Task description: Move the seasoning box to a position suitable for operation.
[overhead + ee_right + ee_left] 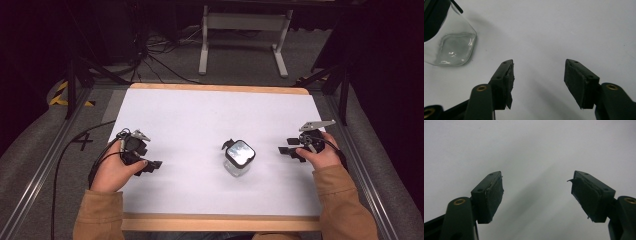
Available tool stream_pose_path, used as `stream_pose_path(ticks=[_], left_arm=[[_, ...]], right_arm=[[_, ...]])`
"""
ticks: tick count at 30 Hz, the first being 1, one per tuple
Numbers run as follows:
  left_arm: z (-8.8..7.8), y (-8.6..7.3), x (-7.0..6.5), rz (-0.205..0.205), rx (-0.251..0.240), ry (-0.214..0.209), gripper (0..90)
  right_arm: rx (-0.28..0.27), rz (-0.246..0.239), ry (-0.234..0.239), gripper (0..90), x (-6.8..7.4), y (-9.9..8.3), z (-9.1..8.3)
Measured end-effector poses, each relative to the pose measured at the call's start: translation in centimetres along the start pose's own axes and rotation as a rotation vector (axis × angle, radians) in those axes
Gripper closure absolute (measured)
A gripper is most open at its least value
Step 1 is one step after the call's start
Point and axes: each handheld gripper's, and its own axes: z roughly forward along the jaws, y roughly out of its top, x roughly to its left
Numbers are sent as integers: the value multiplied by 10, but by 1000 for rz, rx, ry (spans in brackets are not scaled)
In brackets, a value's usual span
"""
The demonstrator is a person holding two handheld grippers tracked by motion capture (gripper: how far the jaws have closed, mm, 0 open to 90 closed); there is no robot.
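A clear square glass jar (238, 159) with a black-rimmed lid and a black clasp stands near the middle of the white table (200, 115). In the right gripper view the jar (451, 42) shows at the upper left, apart from the jaws. My left gripper (150, 165) rests on the sheet at the left, held by a hand, its jaws pointing toward the jar. It stands open (536, 195) with only bare white surface between the pads. My right gripper (286, 150) sits at the right of the jar, also open (537, 80) and holding nothing.
The white sheet lies on a wooden board (220, 222) whose edges show at front and back. Metal rails (45, 165) run along both sides. A white stand (245, 30) and loose cables (150, 55) are on the floor beyond the table.
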Motion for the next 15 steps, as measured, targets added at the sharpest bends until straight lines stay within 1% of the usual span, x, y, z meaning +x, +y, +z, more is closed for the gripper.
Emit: stream_pose_path(ticks=[3,6,8,9,10,11,12,13,14,15], left_arm=[[-2,2,-3,8,-19,-19,259],[-7,4,-8,19,-70,-52,269],[-9,4,-11,26,-74,-53,270],[-11,4,-12,30,-75,-53,269],[-11,4,-12,30,-75,-53,270],[-12,5,-13,34,-83,-52,270],[-16,6,-16,35,-103,-67,273],[-16,6,-16,35,-103,-67,273],[-20,7,-20,38,-128,-84,274],[-20,7,-20,38,-128,-84,275]], right_arm=[[-11,-5,9,455,1,1,-1],[-24,-1,16,466,3,2,0],[-34,-15,18,476,4,3,1],[-34,-14,15,503,6,3,2],[-34,-14,15,503,6,3,2],[-29,2,14,581,8,4,3],[-12,35,-6,704,14,5,4],[-12,35,-6,704,14,5,4],[-20,16,-8,772,20,7,7],[-23,3,0,791,22,8,9]])
